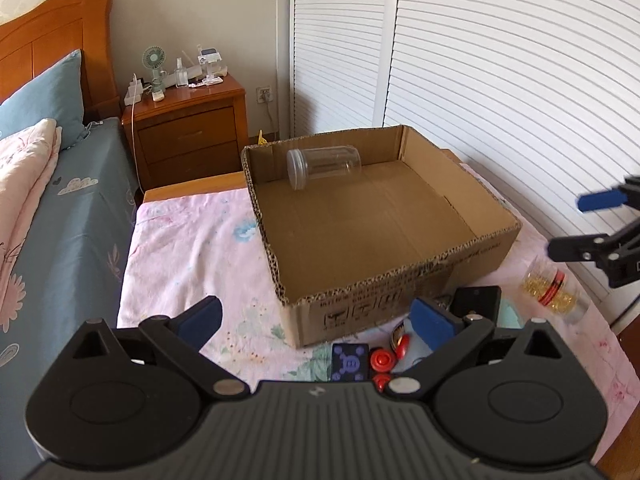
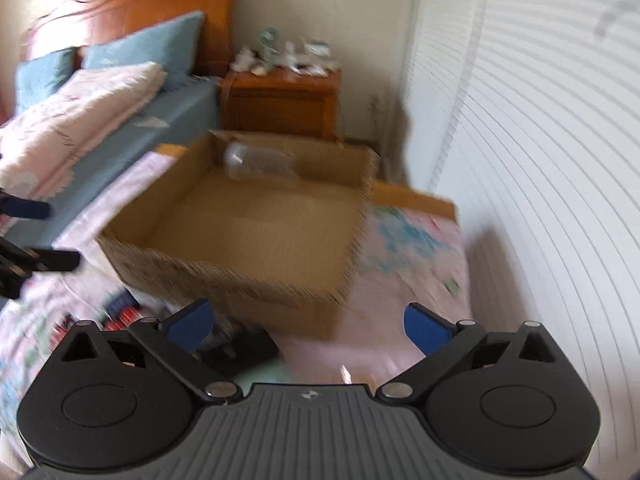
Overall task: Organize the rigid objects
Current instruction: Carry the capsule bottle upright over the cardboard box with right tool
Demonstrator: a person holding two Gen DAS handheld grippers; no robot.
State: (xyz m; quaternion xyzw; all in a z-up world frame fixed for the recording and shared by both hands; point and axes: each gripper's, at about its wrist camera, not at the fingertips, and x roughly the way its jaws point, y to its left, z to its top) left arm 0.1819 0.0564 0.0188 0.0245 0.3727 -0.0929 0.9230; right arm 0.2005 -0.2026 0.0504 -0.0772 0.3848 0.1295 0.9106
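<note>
Both tools hang open and empty. The clear plastic jar [image 1: 323,165] lies inside the open brown cardboard box [image 1: 400,280], ahead of the left tool [image 1: 316,320]. The right tool [image 2: 308,326] should lower squarely onto the clutter near its left finger.

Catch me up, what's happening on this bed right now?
Small items are being sorted into the open brown cardboard box on the pink floral sheet. Only a clear plastic jar, lying on its side, is inside. Both the left gripper and right gripper are open and empty. Red caps, a dark card and a jar of yellow beads remain outside.
</note>
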